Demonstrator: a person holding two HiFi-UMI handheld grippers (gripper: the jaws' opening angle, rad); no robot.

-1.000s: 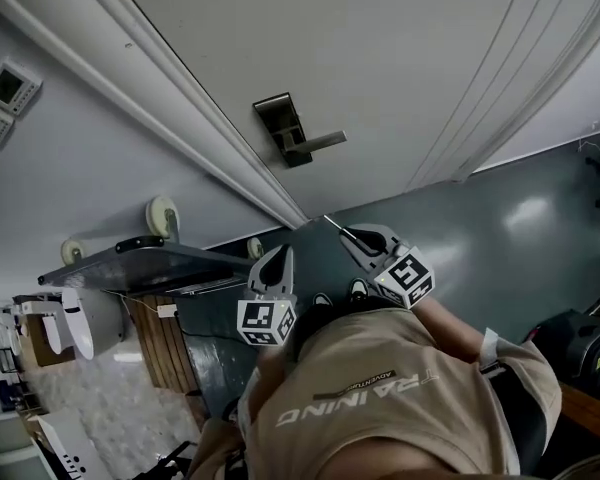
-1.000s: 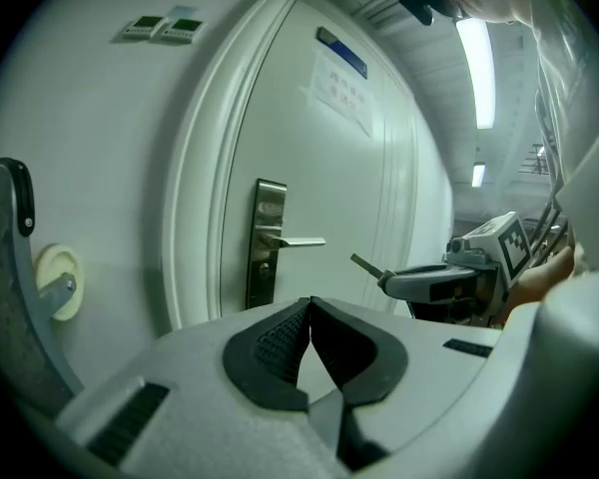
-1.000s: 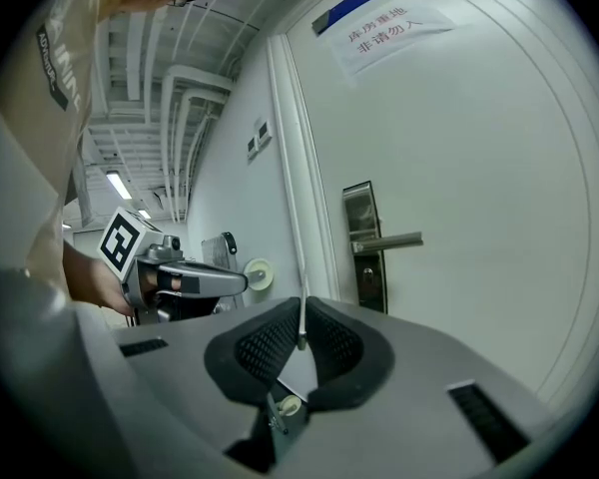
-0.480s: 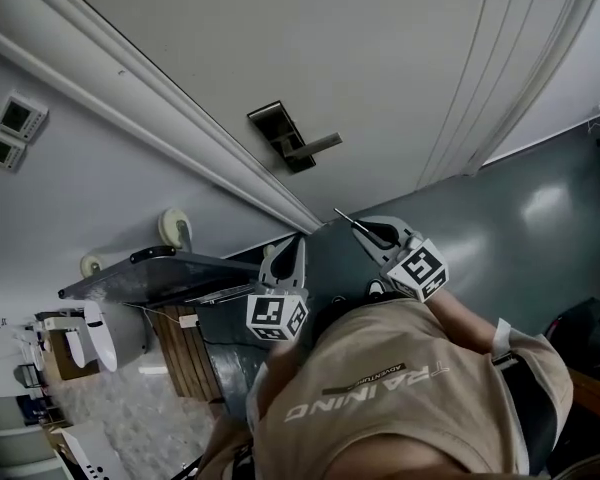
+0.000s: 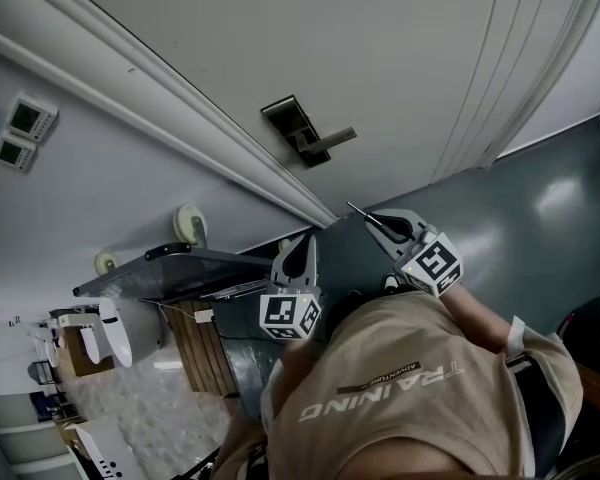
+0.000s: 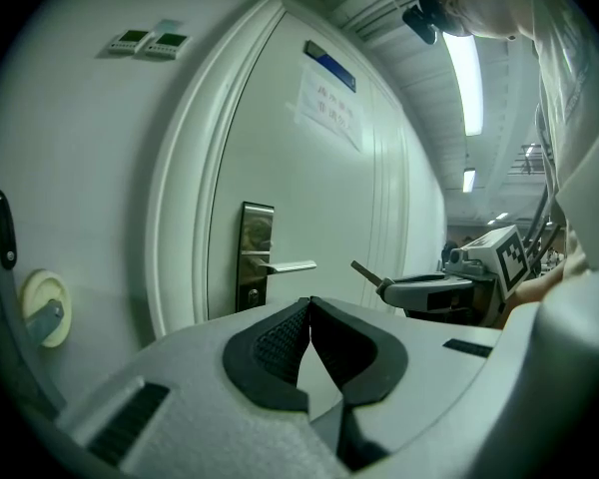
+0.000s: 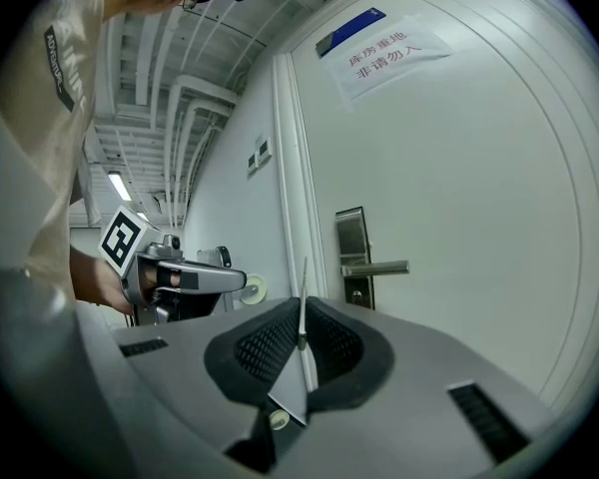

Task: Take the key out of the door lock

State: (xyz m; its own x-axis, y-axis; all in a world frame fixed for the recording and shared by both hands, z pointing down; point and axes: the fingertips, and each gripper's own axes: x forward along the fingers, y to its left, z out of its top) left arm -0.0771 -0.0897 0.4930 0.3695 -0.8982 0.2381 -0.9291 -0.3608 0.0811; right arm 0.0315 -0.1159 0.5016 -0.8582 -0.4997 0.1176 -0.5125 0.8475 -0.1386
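The door lock point(image 5: 298, 133) is a dark metal plate with a lever handle on the white door point(image 5: 380, 48). It also shows in the left gripper view as the lock point(image 6: 255, 254) and in the right gripper view as the lock point(image 7: 354, 254). No key shows in the lock. My right gripper point(image 5: 376, 221) is shut on the key point(image 5: 357, 209), whose thin blade sticks out beyond the jaws and away from the door. The same key point(image 7: 301, 302) stands edge-on between the pads. My left gripper point(image 5: 304, 244) is shut with nothing in it, beside the right one.
Two wall control panels point(image 5: 20, 130) sit left of the door frame point(image 5: 180, 118). A round wall fitting point(image 5: 189, 224) and a grey cart point(image 5: 170, 266) are near the left gripper. A paper notice point(image 7: 391, 53) hangs on the door. The floor point(image 5: 540, 208) is grey-green.
Both grippers have shifted slightly right in the head view as the camera moved. The key stays held in the right gripper, away from the lock.
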